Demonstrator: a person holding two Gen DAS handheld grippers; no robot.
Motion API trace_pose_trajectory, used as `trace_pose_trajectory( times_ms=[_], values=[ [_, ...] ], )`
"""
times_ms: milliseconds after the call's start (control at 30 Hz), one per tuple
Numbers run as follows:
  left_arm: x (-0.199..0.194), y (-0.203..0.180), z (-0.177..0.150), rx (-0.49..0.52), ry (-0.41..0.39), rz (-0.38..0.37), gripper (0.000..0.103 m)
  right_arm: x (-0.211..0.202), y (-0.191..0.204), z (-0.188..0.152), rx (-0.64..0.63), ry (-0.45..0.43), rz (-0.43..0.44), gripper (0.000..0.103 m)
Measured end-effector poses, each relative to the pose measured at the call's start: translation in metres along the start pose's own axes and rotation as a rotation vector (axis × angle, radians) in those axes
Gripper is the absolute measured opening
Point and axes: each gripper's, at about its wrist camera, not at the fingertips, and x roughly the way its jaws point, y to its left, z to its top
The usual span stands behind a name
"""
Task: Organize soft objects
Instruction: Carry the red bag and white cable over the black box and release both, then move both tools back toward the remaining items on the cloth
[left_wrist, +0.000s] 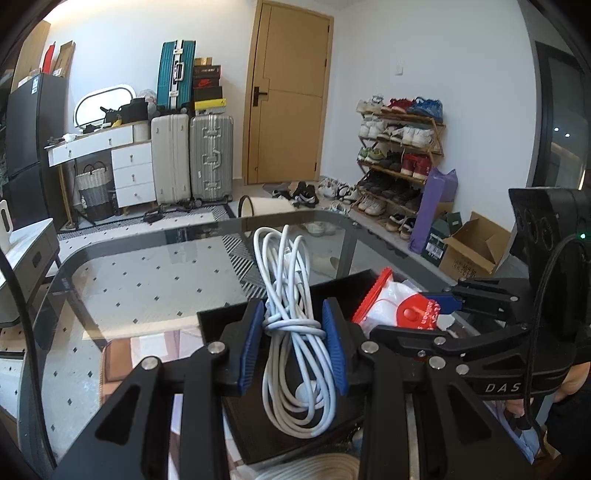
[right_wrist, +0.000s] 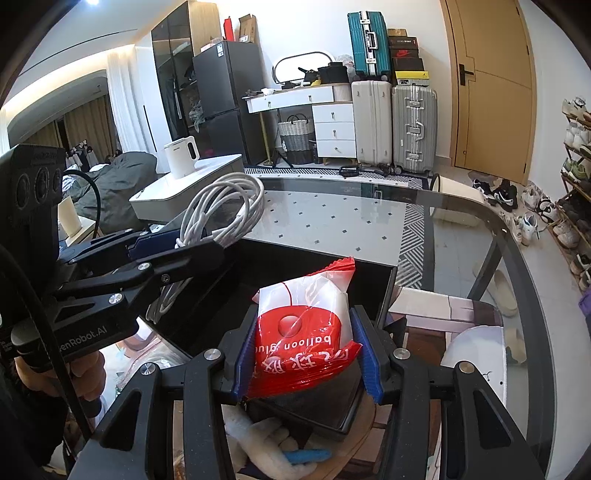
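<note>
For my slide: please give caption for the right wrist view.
Right claw holds red-and-white packet above black tray; left claw holds white cable.

Black tray (right_wrist: 325, 269) floor hidden beneath red-and-white packet (right_wrist: 304, 332).

Your left tool (left_wrist: 293, 345) is a black linkage frame with silver round screw heads at the joints and ribbed blue pads (left_wrist: 251, 347) on its fingers. Your right tool (right_wrist: 306, 354) matches it: black arms, silver screws, blue ribbed pads (right_wrist: 367, 360). Each carries a black camera block with three round lenses and a black cable; white lettering runs along the handles.
</note>
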Motion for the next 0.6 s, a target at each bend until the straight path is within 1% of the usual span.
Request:
trace_pose_trajectory(
  times_ms=[300, 500, 567, 600],
  values=[
    [0.012, -0.006, -0.009, 0.057, 0.044, 0.025, 0.031, 0.005, -0.001, 0.0, -0.023, 0.0, -0.011, 0.048],
    [0.015, -0.004, -0.015, 0.059, 0.082, 0.041, 0.031, 0.01, -0.002, 0.001, -0.036, 0.003, -0.017, 0.048],
    [0.014, -0.004, -0.017, 0.053, 0.095, 0.046, 0.032, 0.011, 0.002, 0.001, -0.041, 0.005, -0.011, 0.052],
    [0.013, -0.003, -0.018, 0.046, 0.101, 0.05, 0.035, 0.01, 0.002, 0.002, -0.041, -0.001, -0.019, 0.054]
  ],
)
